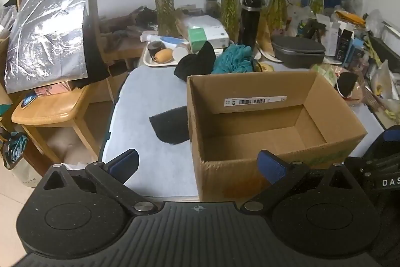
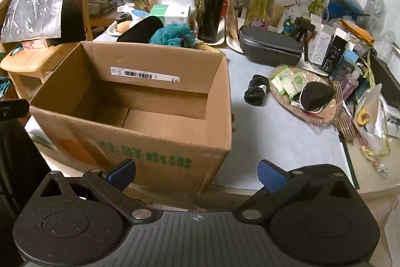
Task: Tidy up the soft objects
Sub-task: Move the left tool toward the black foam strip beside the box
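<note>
Your box (image 1: 262, 116) stands open-topped just beyond both sets of fingers; a black cloth (image 1: 171, 126) lies flat against its side, ahead of your left gripper (image 1: 198, 164); a teal cloth (image 1: 233, 59) sits bunched behind the box; a black roll (image 2: 256, 90) lies well ahead of your right gripper (image 2: 197, 170); both grippers spread wide, grasping nothing.

**Soft items lay round an empty box**

Open brown cardboard box (image 1: 270, 116) w/ green print on its front stood upright on the table, nothing inside, barcode label on inner back wall. Flat black cloth piece (image 1: 171, 126) lay on the table just beside box's left wall. Behind the box: bunched black fabric item (image 1: 196, 63), and crumpled teal mesh puff (image 1: 233, 59) next to it. Small rolled black bundle (image 2: 256, 90) lay right of box, apart from it.
</note>
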Demonstrator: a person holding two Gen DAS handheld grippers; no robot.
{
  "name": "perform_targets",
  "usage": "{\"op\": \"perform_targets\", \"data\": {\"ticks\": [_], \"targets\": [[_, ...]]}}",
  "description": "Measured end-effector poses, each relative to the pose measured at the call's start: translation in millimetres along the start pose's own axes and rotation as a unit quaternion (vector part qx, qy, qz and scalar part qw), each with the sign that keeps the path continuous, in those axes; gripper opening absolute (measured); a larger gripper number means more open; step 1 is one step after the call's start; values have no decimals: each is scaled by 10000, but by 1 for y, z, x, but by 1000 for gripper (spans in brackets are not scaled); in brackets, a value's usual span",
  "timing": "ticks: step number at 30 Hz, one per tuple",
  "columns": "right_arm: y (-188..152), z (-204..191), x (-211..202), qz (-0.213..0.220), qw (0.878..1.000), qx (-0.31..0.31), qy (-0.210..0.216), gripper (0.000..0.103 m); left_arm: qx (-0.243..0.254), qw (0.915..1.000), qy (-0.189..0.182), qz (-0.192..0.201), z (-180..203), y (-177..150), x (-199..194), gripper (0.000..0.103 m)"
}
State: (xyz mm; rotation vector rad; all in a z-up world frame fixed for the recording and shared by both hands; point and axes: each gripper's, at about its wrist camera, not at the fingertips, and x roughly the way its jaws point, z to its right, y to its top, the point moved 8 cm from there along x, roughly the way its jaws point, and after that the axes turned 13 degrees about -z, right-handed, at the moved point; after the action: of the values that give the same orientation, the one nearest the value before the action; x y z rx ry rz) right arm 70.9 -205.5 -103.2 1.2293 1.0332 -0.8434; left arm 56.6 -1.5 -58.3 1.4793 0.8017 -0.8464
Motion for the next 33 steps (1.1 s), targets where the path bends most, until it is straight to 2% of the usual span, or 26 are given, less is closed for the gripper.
{"op": "perform_targets", "data": {"ticks": [11, 16, 23, 33], "targets": [[11, 9, 10, -96, 9999, 56, -18, 103, -79, 9998, -40, -159, 10, 13, 9, 103], [15, 15, 10, -78, 9999, 84, -46, 103, -80, 9993, -44, -356, 9, 13, 18, 103], [22, 21, 12, -29, 9998, 166, 52, 103, 42, 9994, -86, -340, 0, 14, 22, 103], [32, 24, 2, 52, 9996, 205, 172, 103, 73, 9997, -100, -227, -18, 35, 18, 103]]}}
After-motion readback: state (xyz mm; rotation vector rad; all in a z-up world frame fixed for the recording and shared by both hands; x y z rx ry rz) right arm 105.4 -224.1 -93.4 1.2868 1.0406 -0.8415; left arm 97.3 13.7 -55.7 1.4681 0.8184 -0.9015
